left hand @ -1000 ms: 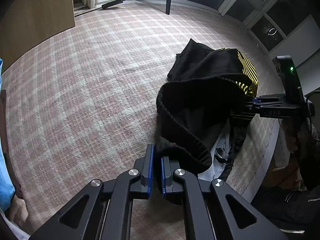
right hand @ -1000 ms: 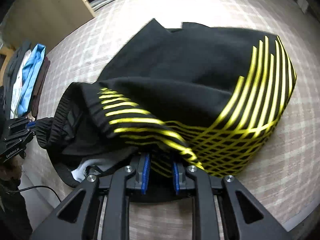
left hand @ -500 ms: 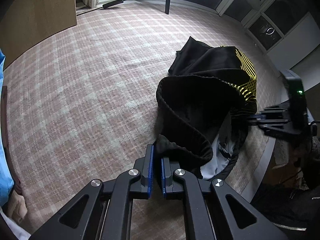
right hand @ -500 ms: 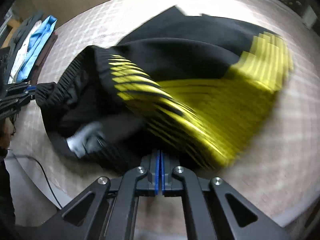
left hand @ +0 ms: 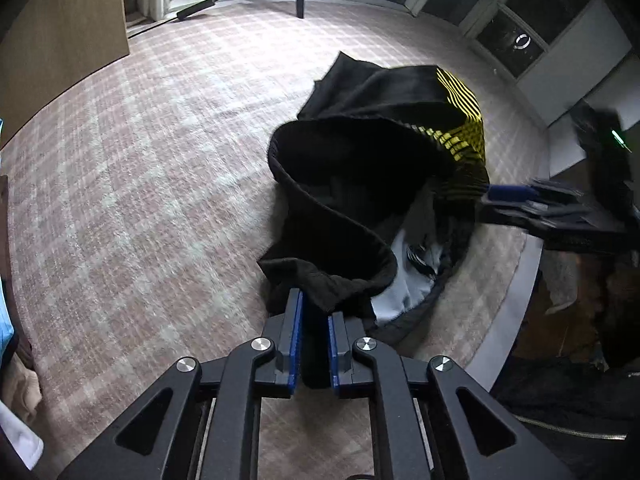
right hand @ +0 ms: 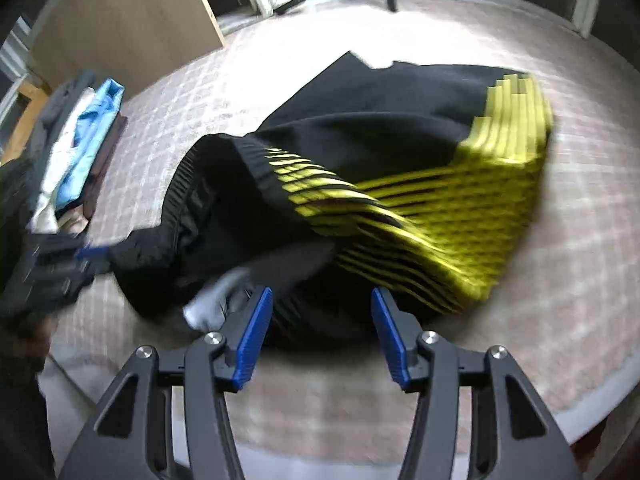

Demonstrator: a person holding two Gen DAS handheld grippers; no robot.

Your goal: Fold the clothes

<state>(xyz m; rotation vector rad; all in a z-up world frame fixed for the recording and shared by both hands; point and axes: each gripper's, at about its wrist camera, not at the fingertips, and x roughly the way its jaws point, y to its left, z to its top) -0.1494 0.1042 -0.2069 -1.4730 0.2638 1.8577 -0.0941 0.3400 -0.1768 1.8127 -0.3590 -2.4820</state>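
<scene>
Black shorts with yellow stripes (left hand: 360,184) lie bunched on a pink plaid surface (left hand: 140,168), with the waistband open and a white lining (left hand: 394,292) showing. My left gripper (left hand: 314,312) is shut on the black waistband edge at its near side. In the right wrist view the shorts (right hand: 380,168) spread ahead, with yellow stripes on the right. My right gripper (right hand: 322,304) is open and empty, its blue pads (right hand: 256,320) just in front of the waistband. The right gripper also shows in the left wrist view (left hand: 520,196), and the left gripper in the right wrist view (right hand: 84,256).
A stack of folded clothes, blue on top (right hand: 88,136), lies at the left. A wooden board (right hand: 128,20) stands at the back left. The surface's grey front edge (left hand: 508,312) runs by the shorts. Dark windows and a chair leg (left hand: 300,0) are at the back.
My right gripper, shut on the striped waistband a moment ago, has opened and let go of it. My left gripper keeps its hold and has barely moved.
</scene>
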